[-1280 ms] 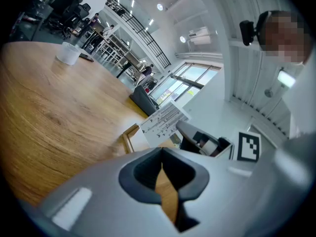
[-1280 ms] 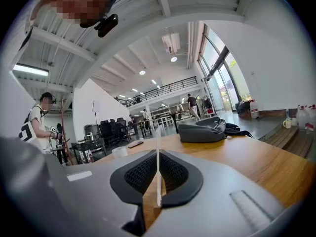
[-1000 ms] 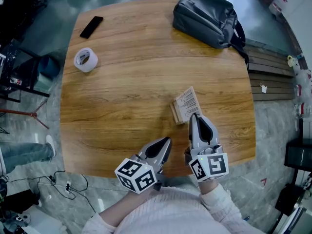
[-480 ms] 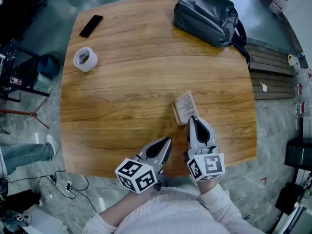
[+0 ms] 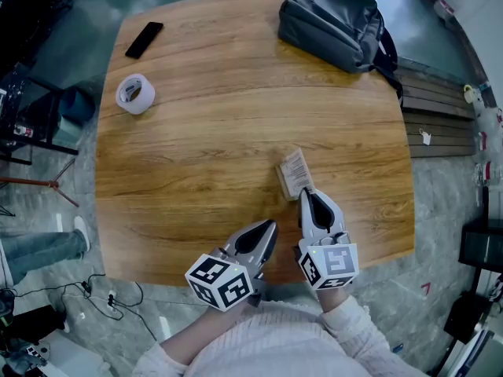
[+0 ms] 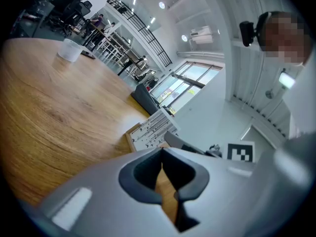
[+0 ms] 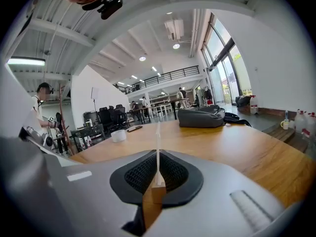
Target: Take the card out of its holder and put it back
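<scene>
— Gripping anything, that right gripper [image 5: 305, 198]?

— Yes. Its fingers [image 7: 140, 174] are closed on the white card [image 5: 297, 170], which shows edge-on and upright between them in the right gripper view.

— Where does the card stand?

— Toward the near right part of the desk [image 5: 220, 132], with its lower edge at the small wooden holder [image 5: 281, 181]. Whether it sits fully in the slot I cannot tell.

— And the left gripper [image 5: 268, 227]?

— It is by the desk's front edge, just left of the right one. The tips of its fingers meet with nothing between them; only desk wood shows through the gap behind the tips.

— Anything else on the desk?

— A grey backpack [image 5: 334, 23] at the far right corner, and a roll of tape [image 5: 134, 94] and a black phone [image 5: 145, 40] toward the far left. All are well apart from the card.
</scene>
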